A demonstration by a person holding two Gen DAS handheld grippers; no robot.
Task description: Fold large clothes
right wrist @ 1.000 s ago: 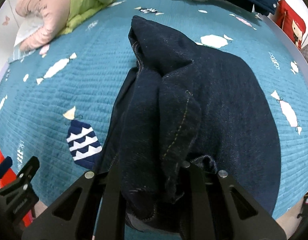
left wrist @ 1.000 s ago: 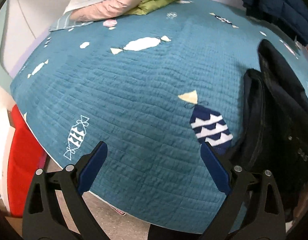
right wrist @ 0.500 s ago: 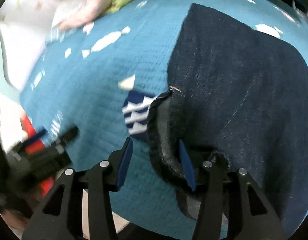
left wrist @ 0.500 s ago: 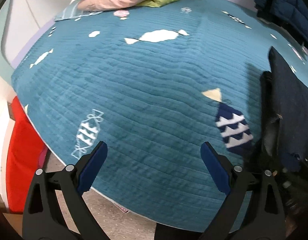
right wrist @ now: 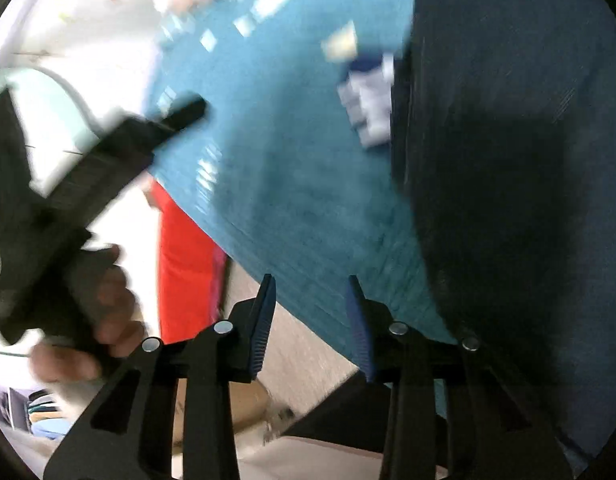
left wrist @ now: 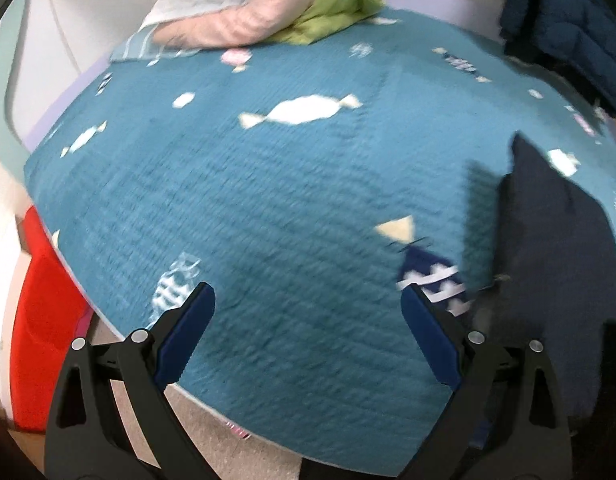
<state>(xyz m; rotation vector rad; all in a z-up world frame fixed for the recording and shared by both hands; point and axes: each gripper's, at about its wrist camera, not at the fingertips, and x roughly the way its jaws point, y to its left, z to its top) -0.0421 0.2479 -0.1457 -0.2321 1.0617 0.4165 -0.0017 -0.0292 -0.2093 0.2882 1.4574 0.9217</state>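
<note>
Dark blue jeans (right wrist: 507, 128) lie folded on the teal candy-print bedspread (left wrist: 276, 200); they fill the right side of the right wrist view and show at the right edge (left wrist: 555, 256) of the left wrist view. My right gripper (right wrist: 311, 292) hangs over the bed's near edge, left of the jeans, its jaws closing with nothing between them. My left gripper (left wrist: 308, 300) is wide open above bare bedspread, left of the jeans. A hand holds the left gripper's body (right wrist: 80, 200), seen in the right wrist view.
A pink padded jacket (left wrist: 236, 12) and green garment (left wrist: 339, 0) lie at the bed's far side, a dark navy coat (left wrist: 563, 28) at the far right. A red box (left wrist: 44, 340) stands on the floor beside the bed's left edge.
My right gripper let go of the jeans, then swung left and down toward the bed's edge. The jeans now lie flat. The left gripper rose slightly, still open.
</note>
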